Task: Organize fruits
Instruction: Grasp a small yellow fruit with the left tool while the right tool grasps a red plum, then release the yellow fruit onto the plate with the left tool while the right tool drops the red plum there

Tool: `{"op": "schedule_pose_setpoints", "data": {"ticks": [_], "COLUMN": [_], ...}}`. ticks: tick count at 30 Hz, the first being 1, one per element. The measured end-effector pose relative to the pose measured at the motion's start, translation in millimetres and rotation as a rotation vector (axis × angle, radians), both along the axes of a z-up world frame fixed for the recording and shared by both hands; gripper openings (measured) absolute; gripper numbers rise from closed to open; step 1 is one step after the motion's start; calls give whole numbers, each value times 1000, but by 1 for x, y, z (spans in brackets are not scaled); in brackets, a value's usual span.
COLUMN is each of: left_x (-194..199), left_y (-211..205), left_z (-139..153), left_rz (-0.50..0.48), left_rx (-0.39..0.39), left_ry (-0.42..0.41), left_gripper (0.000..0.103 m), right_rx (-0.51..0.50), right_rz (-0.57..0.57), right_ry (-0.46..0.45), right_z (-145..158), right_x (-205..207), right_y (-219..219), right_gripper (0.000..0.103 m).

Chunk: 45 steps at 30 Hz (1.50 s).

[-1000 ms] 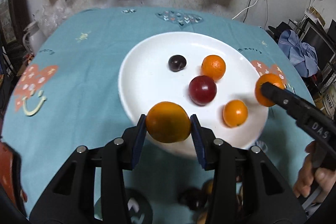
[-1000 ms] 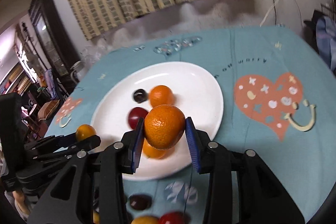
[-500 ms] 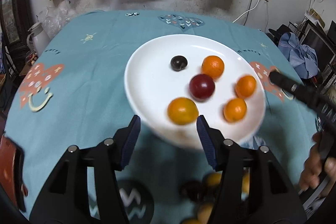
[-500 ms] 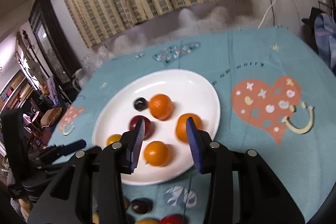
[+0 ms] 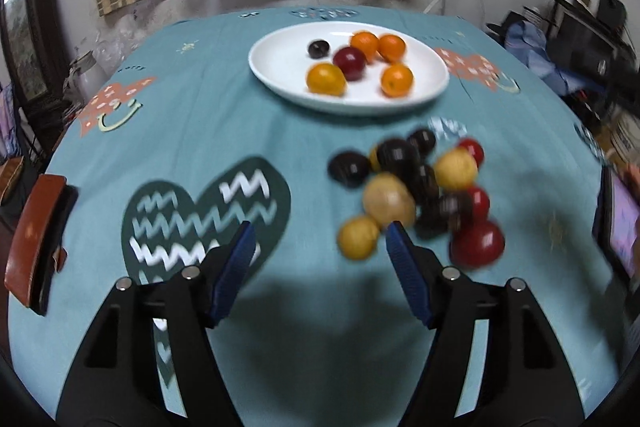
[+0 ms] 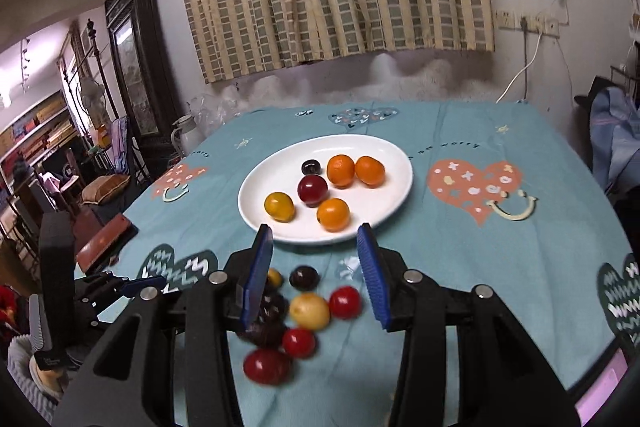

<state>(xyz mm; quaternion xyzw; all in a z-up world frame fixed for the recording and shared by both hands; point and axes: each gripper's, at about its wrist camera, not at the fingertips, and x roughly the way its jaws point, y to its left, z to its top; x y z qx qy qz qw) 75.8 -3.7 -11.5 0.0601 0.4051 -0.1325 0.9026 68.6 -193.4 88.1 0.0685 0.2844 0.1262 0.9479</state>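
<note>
A white plate [image 5: 280, 83] [image 6: 256, 211] on the teal tablecloth holds several fruits: oranges [image 5: 397, 79] [image 6: 333, 214], a yellow-orange one [image 5: 325, 79] [image 6: 279, 206], a red plum [image 5: 349, 63] [image 6: 312, 189] and a small dark plum [image 5: 318, 48] [image 6: 311, 167]. A loose pile of dark, yellow and red fruits [image 5: 420, 187] [image 6: 296, 311] lies on the cloth in front of the plate. My left gripper [image 5: 320, 255] is open and empty, held back over the cloth left of the pile. My right gripper [image 6: 316, 267] is open and empty above the pile.
A brown leather case [image 5: 34, 235] [image 6: 104, 239] lies at the table's left edge. A phone or tablet with a lit screen [image 5: 618, 223] sits at the right edge. The left gripper's body [image 6: 100, 291] shows in the right wrist view at lower left.
Both grippers let go of their oranges onto the plate, opened, and drew back and up from the plate. The loose fruit pile has come into view.
</note>
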Motion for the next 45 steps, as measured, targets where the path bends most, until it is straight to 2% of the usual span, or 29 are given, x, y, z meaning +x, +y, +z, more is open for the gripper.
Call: {"op": "schedule_pose_setpoints", "data": {"ticks": [3,6,12,14,16,18,24,28,35,45], "left_x": [2,6,18,21,22,21,21,19,13,12], "left_y": [-2,-6,-27,-30,-31,-32,-30,-12,14,23], "left_z": [-13,-15,-25,-26,-30,-30,-29,-22,-11,-6], "left_rz": [-2,-22,-63,-82,-106,-116,-115,-62,38,49], "left_rx": [38,28,86,76,64,58,42,-15,-32,-61], "left_ry": [19,20,23,33,55,48,49,54,25,18], "left_gripper": [69,69,66,60,44,36,27,27,27,27], "right_rx": [-12,-25,-14,-15,-13,-12,-35,-77,-140,-201], "right_rz": [11,23,30,30,28,29,51,64,142,195], "right_ry": [-4,2,25,24,24,27,44,91,187,234], "right_z": [-4,-7,-11,-11,-12,-12,-18,-29,-61,-82], "right_x": [-6,-6,-5,-5,-5,-4,-5,-9,-25,-24], "right_y": [1,3,2,2,1,1,10,18,46,68], "right_gripper": [44,44,44,44,44,44,44,44,44,44]}}
